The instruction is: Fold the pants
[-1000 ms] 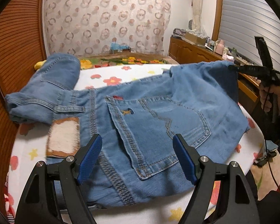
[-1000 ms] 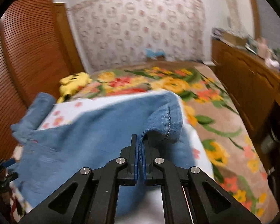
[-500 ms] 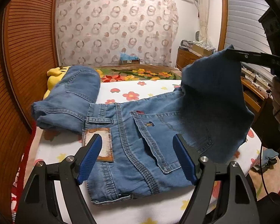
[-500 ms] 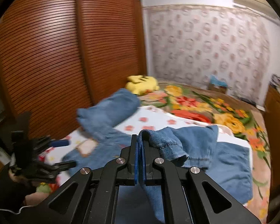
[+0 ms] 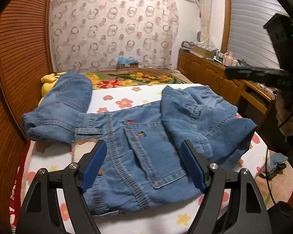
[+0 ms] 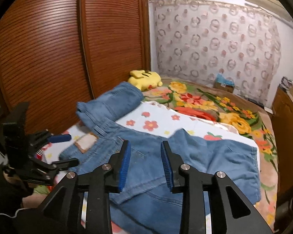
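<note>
Blue denim pants (image 5: 138, 142) lie on a white flowered sheet (image 5: 125, 97), seat and back pocket up. One leg is folded back over the seat on the right (image 5: 205, 117); the other leg is bunched at the left (image 5: 68, 101). My left gripper (image 5: 143, 163) is open and empty just above the waistband. My right gripper (image 6: 145, 165) is open and empty above the folded leg (image 6: 224, 159); it shows as a dark bar at the right of the left wrist view (image 5: 254, 74). The left gripper shows in the right wrist view (image 6: 62, 150).
A brown louvred wardrobe (image 6: 48, 48) runs along the left side. A yellow plush toy (image 6: 144, 77) and a flowered blanket (image 6: 214, 105) lie behind the pants. A wooden sideboard with clutter (image 5: 214, 72) stands on the right. A small blue cloth (image 5: 277, 161) lies on the floor.
My right gripper carried the pant leg up and over toward the left, then opened and dropped it; the leg now lies folded over the seat. My left gripper stayed open and drew back slightly.
</note>
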`<state>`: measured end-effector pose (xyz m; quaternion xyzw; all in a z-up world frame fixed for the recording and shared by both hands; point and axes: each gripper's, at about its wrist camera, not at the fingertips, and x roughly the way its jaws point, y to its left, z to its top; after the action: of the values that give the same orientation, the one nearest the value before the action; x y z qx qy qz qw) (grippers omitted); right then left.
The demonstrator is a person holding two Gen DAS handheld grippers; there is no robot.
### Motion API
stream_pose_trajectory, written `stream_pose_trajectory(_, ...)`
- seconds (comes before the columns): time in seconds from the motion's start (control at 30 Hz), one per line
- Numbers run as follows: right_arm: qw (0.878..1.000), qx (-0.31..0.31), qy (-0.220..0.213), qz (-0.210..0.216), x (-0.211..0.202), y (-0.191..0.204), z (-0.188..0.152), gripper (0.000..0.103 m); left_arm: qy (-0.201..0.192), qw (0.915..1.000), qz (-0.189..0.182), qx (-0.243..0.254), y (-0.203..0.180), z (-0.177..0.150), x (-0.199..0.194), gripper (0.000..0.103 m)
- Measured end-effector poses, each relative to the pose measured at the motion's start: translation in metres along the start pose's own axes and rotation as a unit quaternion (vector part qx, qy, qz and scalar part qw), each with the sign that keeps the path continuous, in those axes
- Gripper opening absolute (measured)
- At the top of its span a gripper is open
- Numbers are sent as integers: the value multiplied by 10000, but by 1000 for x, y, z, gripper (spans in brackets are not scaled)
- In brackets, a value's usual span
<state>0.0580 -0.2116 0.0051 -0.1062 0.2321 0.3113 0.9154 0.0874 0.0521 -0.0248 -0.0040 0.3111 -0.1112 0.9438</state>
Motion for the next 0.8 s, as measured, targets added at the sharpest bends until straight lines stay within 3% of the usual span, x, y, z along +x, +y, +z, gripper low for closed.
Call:
stream_pose_trajectory(0.27,9970,414,493,-419,48,-27,-10,37,162,9987,-377,287,-31,5,21,79)
stream_pose_trajectory(0.4,9953,570,524,-588,45,-32,-14,37,318,9962,-636,505,-52,6,34,70)
stream_pose_trajectory(0.63,9910,836,470,-938,32,-35,-30,44,770,9901,-832,827,-80,-6,66,69)
stream_pose_trajectory(0.7,9893,868,504,-1057,33,-32,-37,44,904,9895,-667,912,-81,-11,74,45)
stream_pose_trajectory(0.73,9885,898,523,-1094,34,-30,-40,45,919,9896,-626,908,-80,-13,75,40)
stream_pose_trajectory(0.8,9871,1008,520,-1134,35,-31,-43,45,857,9907,-562,894,-75,-14,69,19)
